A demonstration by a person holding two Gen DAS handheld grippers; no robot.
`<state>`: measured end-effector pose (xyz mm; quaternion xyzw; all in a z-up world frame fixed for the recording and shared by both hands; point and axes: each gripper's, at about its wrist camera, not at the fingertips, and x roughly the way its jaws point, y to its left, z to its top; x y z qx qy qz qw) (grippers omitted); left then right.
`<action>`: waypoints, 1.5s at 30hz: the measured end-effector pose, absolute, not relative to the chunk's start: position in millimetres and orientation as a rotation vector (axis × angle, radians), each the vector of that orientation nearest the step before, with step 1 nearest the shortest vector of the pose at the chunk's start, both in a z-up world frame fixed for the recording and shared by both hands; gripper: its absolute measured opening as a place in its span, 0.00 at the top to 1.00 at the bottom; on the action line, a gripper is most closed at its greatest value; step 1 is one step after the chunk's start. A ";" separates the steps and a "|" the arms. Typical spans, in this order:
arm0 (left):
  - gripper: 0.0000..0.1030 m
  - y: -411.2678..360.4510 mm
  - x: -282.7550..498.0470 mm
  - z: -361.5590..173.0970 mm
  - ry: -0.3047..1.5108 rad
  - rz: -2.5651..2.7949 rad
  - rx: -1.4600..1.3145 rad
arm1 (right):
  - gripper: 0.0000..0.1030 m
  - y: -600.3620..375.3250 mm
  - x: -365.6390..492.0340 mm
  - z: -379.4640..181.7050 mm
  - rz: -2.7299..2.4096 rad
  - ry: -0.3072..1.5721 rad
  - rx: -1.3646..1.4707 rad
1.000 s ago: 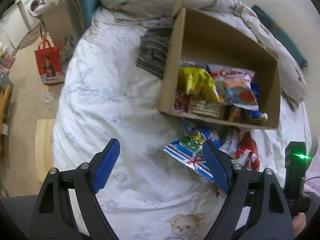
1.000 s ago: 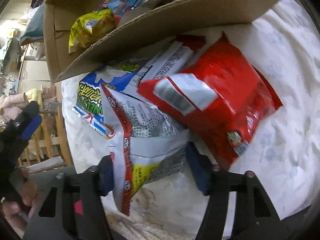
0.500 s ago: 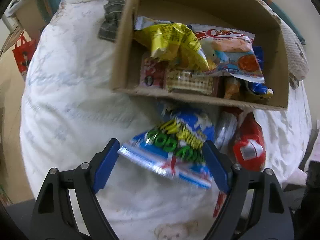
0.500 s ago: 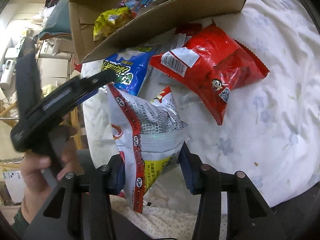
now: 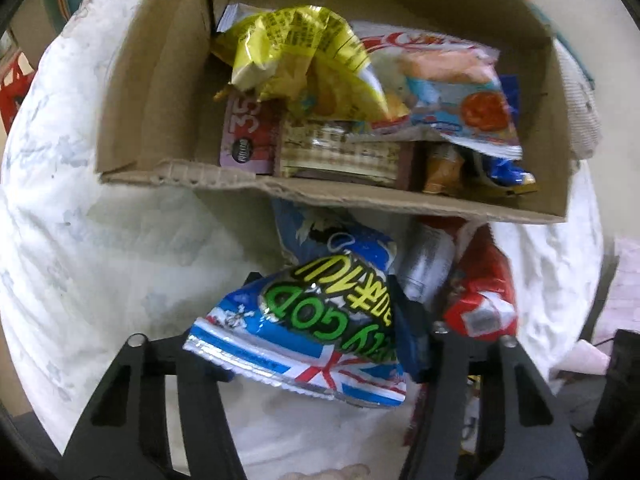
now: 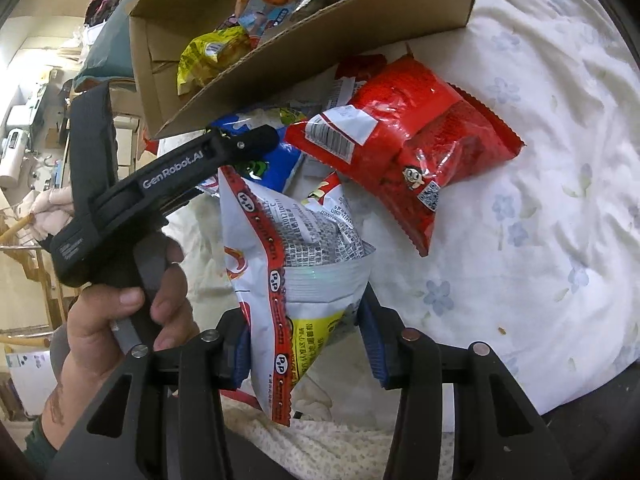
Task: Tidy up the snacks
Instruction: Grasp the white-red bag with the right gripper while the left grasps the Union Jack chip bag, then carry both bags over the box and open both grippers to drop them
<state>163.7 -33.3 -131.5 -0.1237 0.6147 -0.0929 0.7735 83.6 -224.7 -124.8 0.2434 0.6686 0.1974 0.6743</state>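
My left gripper (image 5: 316,320) is shut on a blue snack bag (image 5: 320,320) with green and yellow lettering, just in front of the cardboard box (image 5: 152,92). The box holds several snacks, among them a yellow bag (image 5: 304,56) and a pale bag (image 5: 452,96). My right gripper (image 6: 304,336) is shut on a white and red snack bag (image 6: 296,264), held above the bed. A red bag (image 6: 408,136) lies on the bed by the box (image 6: 304,48). The left gripper also shows in the right wrist view (image 6: 244,140), over the blue bag (image 6: 276,164).
The box and loose bags lie on a white flowered bedsheet (image 6: 540,208). A red bag (image 5: 480,288) and a silver-backed packet (image 5: 428,264) lie below the box's front wall. A red shopping bag (image 5: 12,92) stands on the floor at the left.
My left gripper has moved forward to the blue bag and closed on it. My right gripper has lifted the white and red bag back from the pile.
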 end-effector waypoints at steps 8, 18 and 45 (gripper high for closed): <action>0.55 -30.6 131.5 -104.1 1.320 -0.162 -0.205 | 0.54 -225.9 77.7 -114.3 0.460 1.477 0.568; 0.55 -7.2 87.2 -37.8 1.191 -0.109 -0.099 | 0.54 -237.5 77.1 -88.8 0.556 1.370 0.670; 0.55 -7.8 188.2 62.3 0.855 -0.082 0.041 | 0.54 -287.0 181.0 6.1 0.430 0.989 0.603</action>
